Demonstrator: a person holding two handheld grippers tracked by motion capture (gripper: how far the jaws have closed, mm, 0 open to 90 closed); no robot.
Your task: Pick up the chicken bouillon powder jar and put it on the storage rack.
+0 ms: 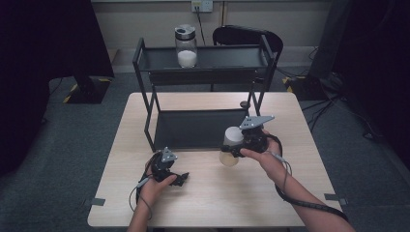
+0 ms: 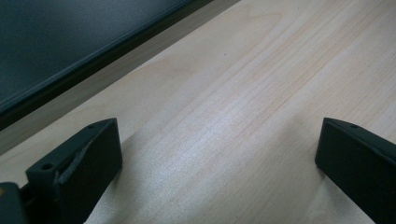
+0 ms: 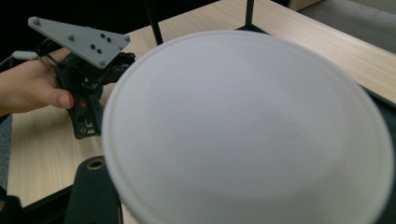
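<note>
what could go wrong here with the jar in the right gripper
The right gripper holds the white-lidded jar tilted above the table, so it might slip out and drop. It hangs close to the black rack; moving it forward could knock the frame and perhaps shake the glass jar on the top shelf.

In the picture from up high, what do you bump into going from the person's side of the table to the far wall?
Left gripper → white-lidded container in the right gripper → black metal two-tier shelf rack → glass jar of white powder on its top shelf → black chair → wall socket.
</note>
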